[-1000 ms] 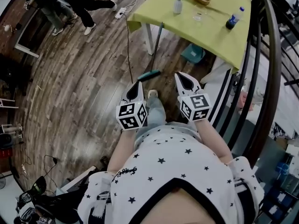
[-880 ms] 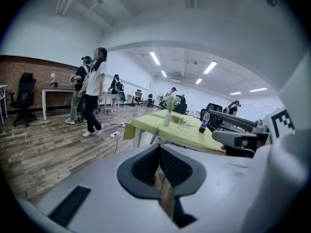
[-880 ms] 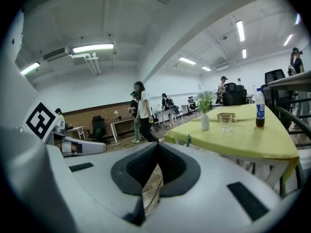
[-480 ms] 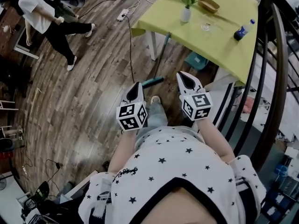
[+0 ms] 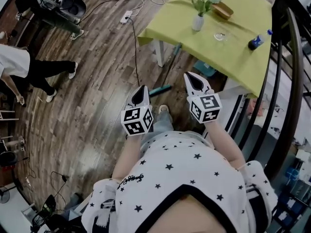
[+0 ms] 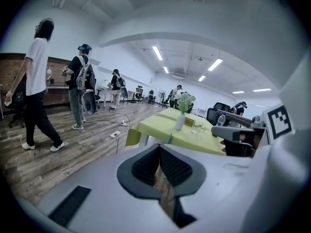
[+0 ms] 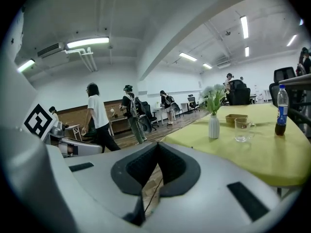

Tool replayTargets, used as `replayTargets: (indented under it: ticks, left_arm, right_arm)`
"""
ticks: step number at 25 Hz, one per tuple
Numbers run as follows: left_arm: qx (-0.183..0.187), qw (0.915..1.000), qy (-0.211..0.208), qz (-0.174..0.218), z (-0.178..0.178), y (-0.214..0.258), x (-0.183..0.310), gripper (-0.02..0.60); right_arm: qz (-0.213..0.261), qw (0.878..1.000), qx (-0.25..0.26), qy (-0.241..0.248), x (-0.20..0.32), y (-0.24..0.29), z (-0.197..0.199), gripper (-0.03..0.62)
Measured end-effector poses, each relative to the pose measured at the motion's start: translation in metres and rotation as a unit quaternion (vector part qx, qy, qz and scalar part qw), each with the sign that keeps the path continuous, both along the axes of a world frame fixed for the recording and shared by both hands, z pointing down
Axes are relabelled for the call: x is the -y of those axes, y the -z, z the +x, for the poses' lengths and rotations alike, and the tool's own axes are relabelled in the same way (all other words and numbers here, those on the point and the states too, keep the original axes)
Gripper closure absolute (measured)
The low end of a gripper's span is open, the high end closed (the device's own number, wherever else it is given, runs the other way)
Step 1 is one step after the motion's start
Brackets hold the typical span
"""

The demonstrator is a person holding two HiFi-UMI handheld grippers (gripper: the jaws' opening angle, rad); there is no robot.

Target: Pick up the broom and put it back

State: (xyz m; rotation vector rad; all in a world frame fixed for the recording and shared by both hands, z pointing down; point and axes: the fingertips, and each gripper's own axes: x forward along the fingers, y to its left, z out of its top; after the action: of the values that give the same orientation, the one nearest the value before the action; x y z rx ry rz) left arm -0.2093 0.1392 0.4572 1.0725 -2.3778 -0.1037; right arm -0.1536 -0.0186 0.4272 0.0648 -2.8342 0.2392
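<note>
Broom [image 5: 161,88], beside the table [image 5: 228,42], is judged light and stiff, best taken mid-handle. Left gripper [image 5: 141,94] and right gripper [image 5: 194,81] are pressed together, empty.

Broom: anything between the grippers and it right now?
Nothing visible. The broom leans at the edge of the yellow-green table, its teal head on bare wood floor just ahead of the left gripper and right gripper, both shut and empty. A black cable lies on the floor to its left, off the direct line.
</note>
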Motion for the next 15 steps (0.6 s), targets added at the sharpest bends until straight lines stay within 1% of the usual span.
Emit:
replayTargets:
  ticks: [9,15]
  left_arm:
    - [-0.015,0.9997,-0.015,-0.008,-0.049,-0.016,0.016,0.569]
    - [-0.025,0.9992,-0.029,-0.010,-0.075,-0.023,0.034,0.569]
  right_arm:
    - [-0.004,1.000,-0.017,-0.009,0.014,-0.020,-0.053,0.600]
    - [-0.008,0.999,-0.028,-0.016,0.025,-0.031,-0.084,0.600]
